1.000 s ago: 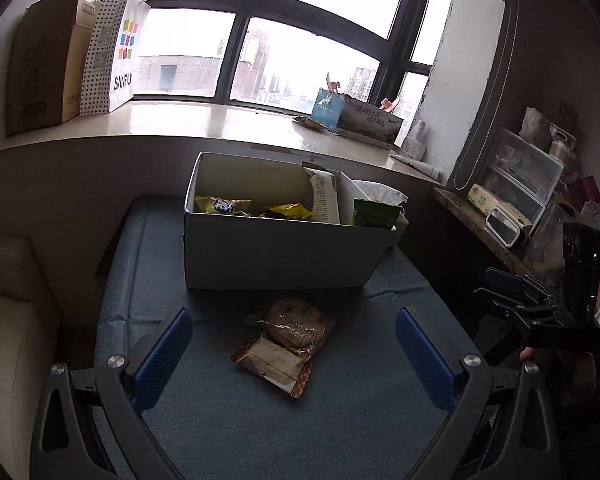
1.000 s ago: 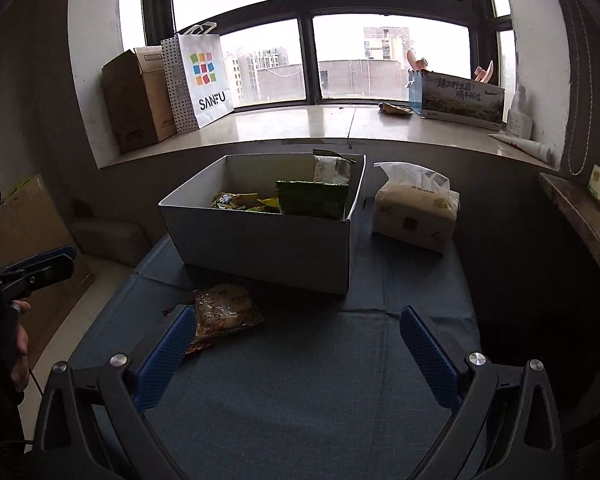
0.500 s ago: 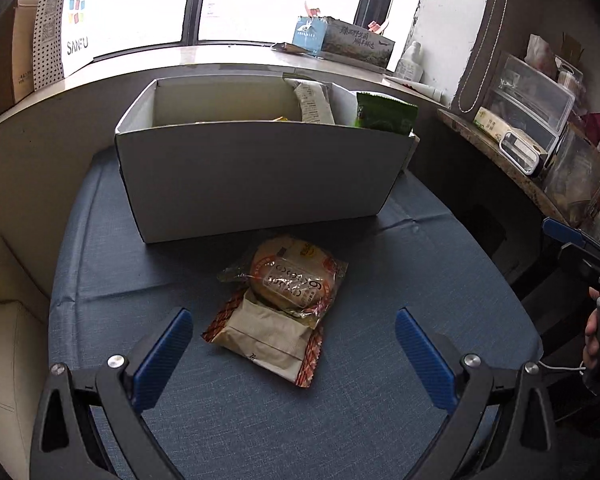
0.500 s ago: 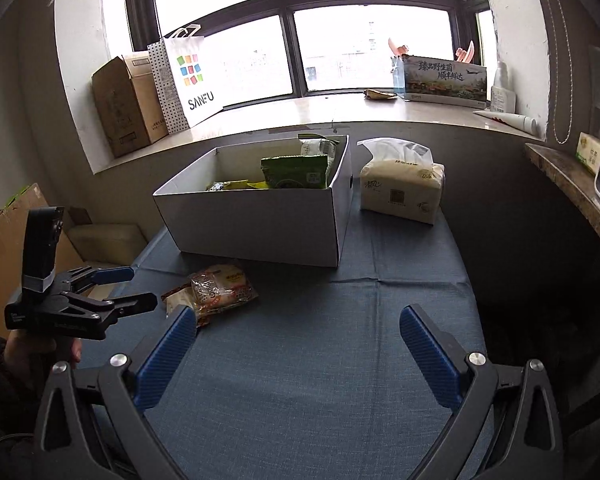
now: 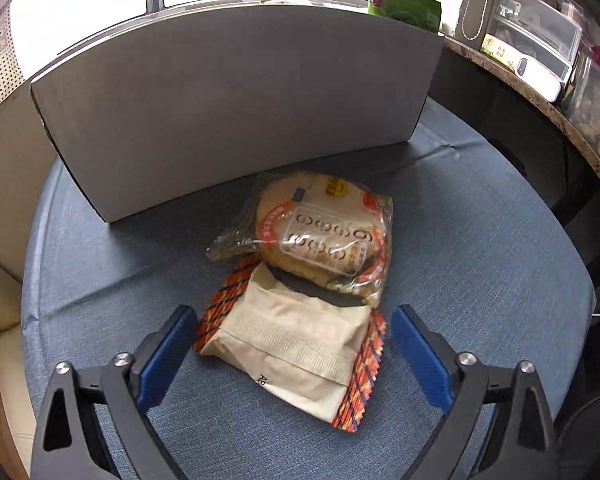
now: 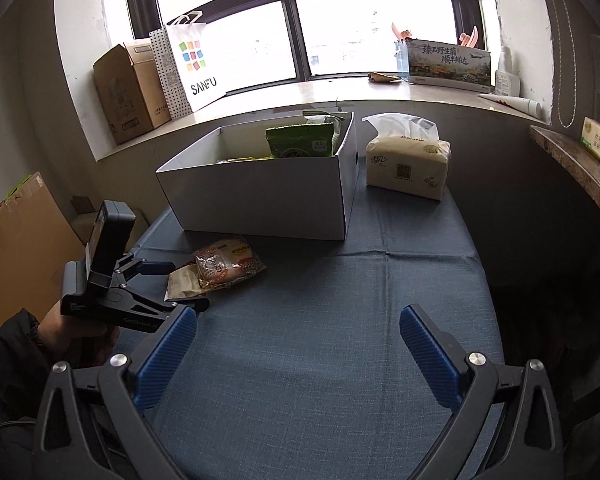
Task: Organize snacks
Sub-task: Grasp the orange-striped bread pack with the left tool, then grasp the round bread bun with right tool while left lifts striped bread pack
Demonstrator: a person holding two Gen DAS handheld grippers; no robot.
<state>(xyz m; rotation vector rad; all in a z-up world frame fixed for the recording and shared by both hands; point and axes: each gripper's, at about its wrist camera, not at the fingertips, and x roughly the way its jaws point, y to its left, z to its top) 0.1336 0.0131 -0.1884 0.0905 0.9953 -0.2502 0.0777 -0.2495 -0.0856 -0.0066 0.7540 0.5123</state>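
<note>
Two snack packets lie on the blue tablecloth in front of a white box [image 5: 236, 112]. A beige packet with orange crimped ends [image 5: 292, 344] lies nearest me; a clear-wrapped round pastry [image 5: 324, 232] rests partly on its far end. My left gripper [image 5: 294, 354] is open, low over the cloth, its blue fingers on either side of the beige packet without touching it. It also shows in the right wrist view [image 6: 168, 284], at the two packets [image 6: 220, 270]. My right gripper [image 6: 296, 356] is open and empty over bare cloth. The white box [image 6: 260, 196] holds a green packet [image 6: 300, 142] and other snacks.
A tissue pack [image 6: 406, 168] stands right of the box. The windowsill holds a cardboard box [image 6: 128, 92], a SANFU paper bag [image 6: 188, 68] and a printed carton [image 6: 448, 64]. A stone shelf with clutter [image 5: 540, 64] runs along the right. The round table edge [image 5: 32, 264] curves left.
My left gripper has moved forward and down to the packets, and its fingers have come closer together around the beige one. The right gripper has held roughly still.
</note>
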